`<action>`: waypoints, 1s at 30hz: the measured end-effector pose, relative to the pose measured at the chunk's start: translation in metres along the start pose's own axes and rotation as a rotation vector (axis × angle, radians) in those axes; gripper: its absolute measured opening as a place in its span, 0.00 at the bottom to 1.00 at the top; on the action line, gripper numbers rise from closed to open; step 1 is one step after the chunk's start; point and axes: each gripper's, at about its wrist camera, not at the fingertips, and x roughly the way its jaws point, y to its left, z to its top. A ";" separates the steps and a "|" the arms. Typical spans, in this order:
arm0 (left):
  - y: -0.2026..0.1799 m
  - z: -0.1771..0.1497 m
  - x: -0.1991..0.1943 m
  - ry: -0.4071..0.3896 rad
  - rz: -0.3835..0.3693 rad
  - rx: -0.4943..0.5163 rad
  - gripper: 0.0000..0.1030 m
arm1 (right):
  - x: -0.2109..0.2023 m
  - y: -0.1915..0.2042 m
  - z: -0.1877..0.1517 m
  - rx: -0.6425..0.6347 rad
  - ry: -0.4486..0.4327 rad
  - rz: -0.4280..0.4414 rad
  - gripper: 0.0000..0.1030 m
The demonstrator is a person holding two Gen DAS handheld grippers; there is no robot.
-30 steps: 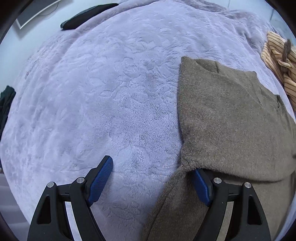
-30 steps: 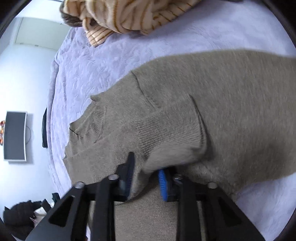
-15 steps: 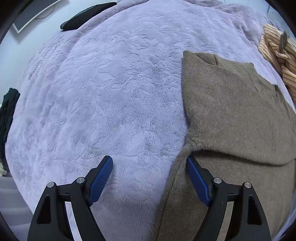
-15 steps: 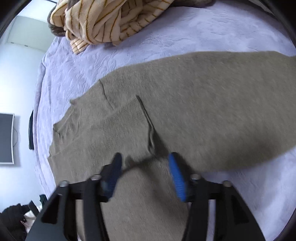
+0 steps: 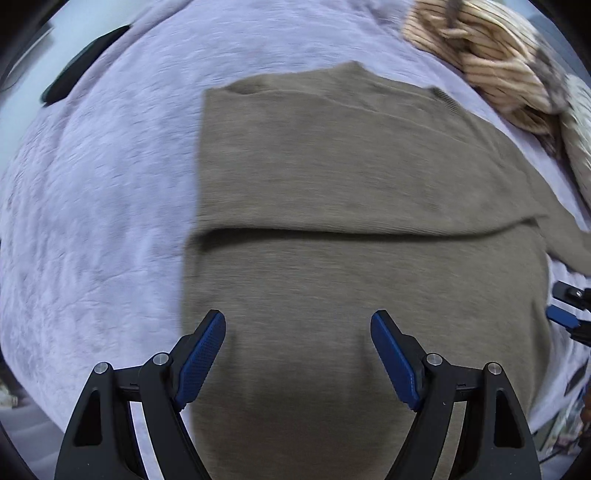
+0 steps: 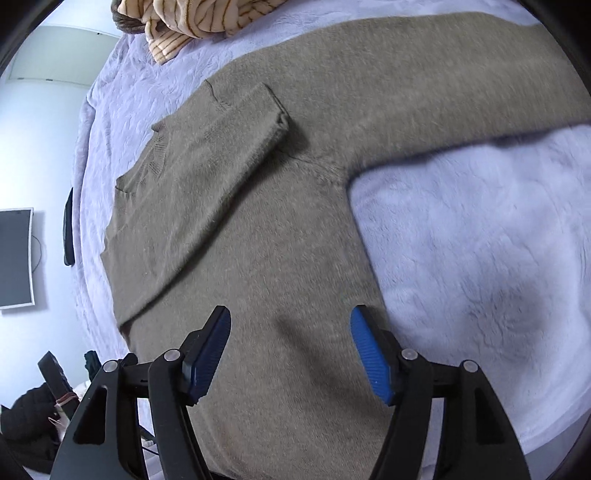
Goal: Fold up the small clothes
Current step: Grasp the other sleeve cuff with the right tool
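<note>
One sleeve [image 6: 221,162] is already folded across the chest of the brown sweater [image 6: 295,258], which lies flat on the lavender blanket [image 6: 480,240]; the other sleeve [image 6: 461,85] lies stretched out toward the upper right in the right wrist view. Left gripper [image 5: 298,354] hangs over the sweater body with jaws wide, gripping nothing. Right gripper [image 6: 290,347] has its jaws opening, only flat knit under them, nothing pinched. Likely next step: fold in that second sleeve. I'd pinch it near the cuff, top layer only, lift just enough to clear, lay it across to mirror the first. Keep clear of the striped garment [image 6: 199,22] piled at the far edge. Knit looks soft and stretchy, so don't drag it.
</note>
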 end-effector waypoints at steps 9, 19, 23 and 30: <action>-0.084 0.012 0.006 0.020 -0.075 0.120 0.79 | -0.031 -0.053 0.008 0.095 -0.074 0.006 0.69; -0.146 0.027 0.018 0.021 -0.107 0.174 0.79 | -0.094 -0.147 0.055 0.329 -0.331 0.079 0.69; -0.162 0.027 0.025 0.034 -0.107 0.183 0.79 | -0.109 -0.185 0.070 0.414 -0.412 0.099 0.69; -0.198 0.049 0.030 -0.002 -0.132 0.168 0.79 | -0.123 -0.224 0.078 0.553 -0.505 0.198 0.69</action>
